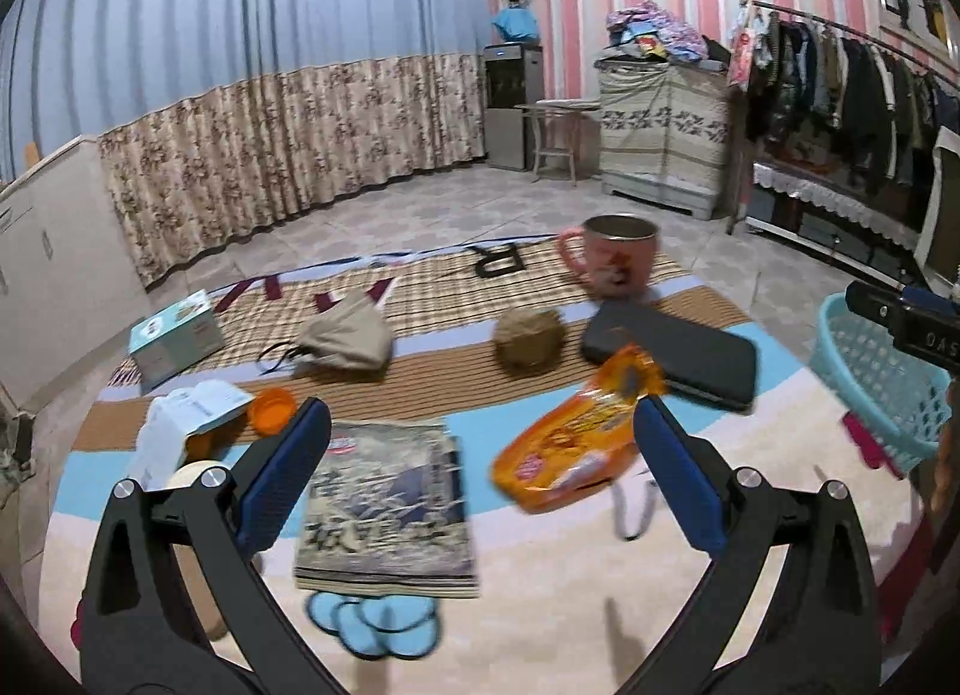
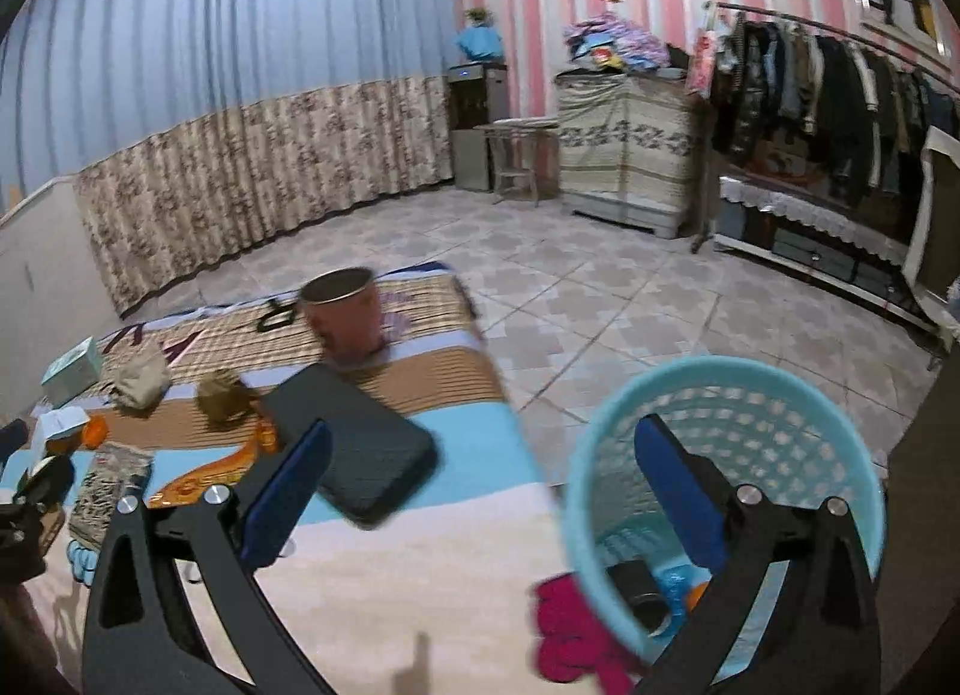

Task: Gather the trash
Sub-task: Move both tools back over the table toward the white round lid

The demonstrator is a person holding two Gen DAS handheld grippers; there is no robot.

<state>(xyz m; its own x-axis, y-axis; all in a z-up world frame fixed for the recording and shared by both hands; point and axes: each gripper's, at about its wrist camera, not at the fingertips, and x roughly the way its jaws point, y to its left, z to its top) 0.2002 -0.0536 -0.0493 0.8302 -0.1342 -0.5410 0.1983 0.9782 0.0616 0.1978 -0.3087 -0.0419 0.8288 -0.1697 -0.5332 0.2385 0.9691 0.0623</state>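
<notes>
My left gripper (image 1: 480, 407) is open above the striped mat. An orange snack wrapper (image 1: 570, 443) lies just off its right finger, and a silver-blue printed packet (image 1: 384, 503) lies between the fingers, lower down. A crumpled brown paper ball (image 1: 528, 338) and a beige face mask (image 1: 348, 335) lie farther back. My right gripper (image 2: 483, 428) is open and holds nothing. Its right finger hangs over a turquoise mesh basket (image 2: 720, 365), which holds a dark cylinder (image 2: 639, 590) and some blue and orange scraps. The basket (image 1: 870, 371) also shows at the right edge of the left wrist view.
On the mat (image 1: 420, 299) stand a pink mug (image 1: 612, 257), a black flat case (image 1: 678, 353), a teal box (image 1: 174, 335) and a white carton with an orange cap (image 1: 270, 410). Blue round pads (image 1: 378, 617) lie near me. A magenta cloth (image 2: 570, 623) sits beside the basket. Tiled floor lies beyond.
</notes>
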